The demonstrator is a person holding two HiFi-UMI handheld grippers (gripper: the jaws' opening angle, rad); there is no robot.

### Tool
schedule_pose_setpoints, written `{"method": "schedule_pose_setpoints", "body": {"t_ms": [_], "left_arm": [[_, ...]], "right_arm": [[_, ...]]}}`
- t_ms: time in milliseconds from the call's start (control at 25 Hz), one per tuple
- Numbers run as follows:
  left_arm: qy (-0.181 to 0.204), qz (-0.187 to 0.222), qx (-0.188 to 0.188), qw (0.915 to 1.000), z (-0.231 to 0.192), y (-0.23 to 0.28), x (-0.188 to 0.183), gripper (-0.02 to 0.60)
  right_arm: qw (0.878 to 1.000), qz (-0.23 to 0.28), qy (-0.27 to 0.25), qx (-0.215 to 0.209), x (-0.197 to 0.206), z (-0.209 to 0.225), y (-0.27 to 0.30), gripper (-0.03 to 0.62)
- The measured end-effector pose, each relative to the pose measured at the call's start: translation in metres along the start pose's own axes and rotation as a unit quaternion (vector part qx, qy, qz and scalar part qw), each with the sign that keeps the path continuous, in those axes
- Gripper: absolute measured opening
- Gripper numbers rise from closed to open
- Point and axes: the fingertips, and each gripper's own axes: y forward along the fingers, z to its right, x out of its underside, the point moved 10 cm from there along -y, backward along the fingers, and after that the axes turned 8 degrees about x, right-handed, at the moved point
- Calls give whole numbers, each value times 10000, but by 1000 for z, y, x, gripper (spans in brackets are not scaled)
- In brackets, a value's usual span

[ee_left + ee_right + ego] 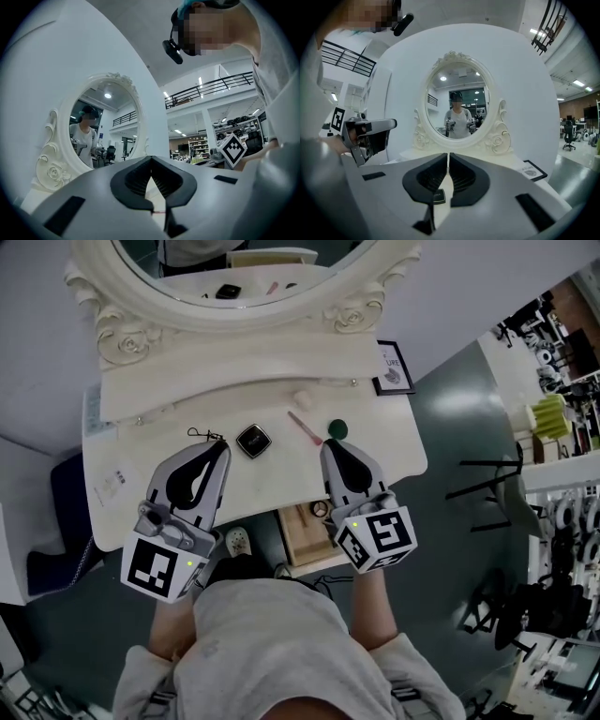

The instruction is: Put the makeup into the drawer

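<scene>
The black compact (253, 441) lies flat near the front of the white worktop (384, 442). To its right lie a pink stick (305, 427) and then a green round piece (337, 428), each apart from the next. A pale round lump (302, 399) sits further back. A thin black wire clip (204, 435) lies just left of the compact, at the tip of the left tongs (221, 444), whose jaws meet with nothing between them. The right tongs (330, 448) hover just in front of the green piece, jaws drawn to a thin slit and empty. Below the front edge and between the two tongs, the wooden drawer (302, 542) stands open. The oval mirror frame (187, 313) rises at the back, with a framed card (394, 367) to its right.
</scene>
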Motion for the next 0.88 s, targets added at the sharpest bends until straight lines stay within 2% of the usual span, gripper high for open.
{"method": "schedule_pose_setpoints", "body": {"t_ms": [280, 440, 520, 880], "left_arm": [[-163, -108, 329, 9993, -19, 21, 17, 14], [-203, -521, 647, 9963, -28, 25, 36, 14], [-251, -589, 738, 9952, -33, 27, 41, 14], [-442, -691, 921, 9924, -53, 37, 58, 14]], "right_arm": [[9985, -477, 65, 250, 23, 10, 18, 28], [9958, -866, -95, 273, 35, 16, 36, 28], [9939, -1057, -180, 268, 41, 18, 45, 28], [9771, -2011, -684, 91, 78, 34, 92, 28]]}}
